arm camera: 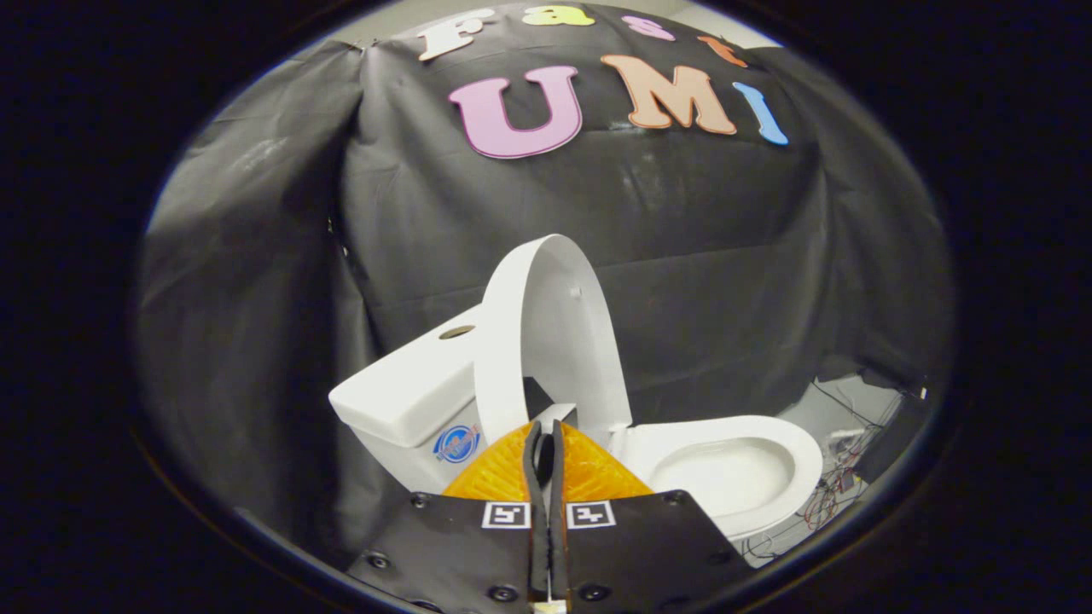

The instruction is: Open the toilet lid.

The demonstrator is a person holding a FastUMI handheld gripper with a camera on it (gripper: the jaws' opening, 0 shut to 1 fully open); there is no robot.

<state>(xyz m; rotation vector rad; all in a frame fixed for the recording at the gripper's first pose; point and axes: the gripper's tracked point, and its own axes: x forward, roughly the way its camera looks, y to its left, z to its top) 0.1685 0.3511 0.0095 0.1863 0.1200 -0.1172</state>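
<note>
Upright, the lid [554, 341] stands beyond the empty closed jaws.

There is one toilet [725, 465] with one lid [554, 341], one tank [409, 392], and one gripper [546, 443] with two fingers [499, 477].

white toilet lid [554, 333], black cloth [708, 256]

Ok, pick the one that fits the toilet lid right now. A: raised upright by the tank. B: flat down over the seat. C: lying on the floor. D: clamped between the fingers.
A: the lid stands upright beside the tank, the seat uncovered; the gripper is shut on nothing.
</note>
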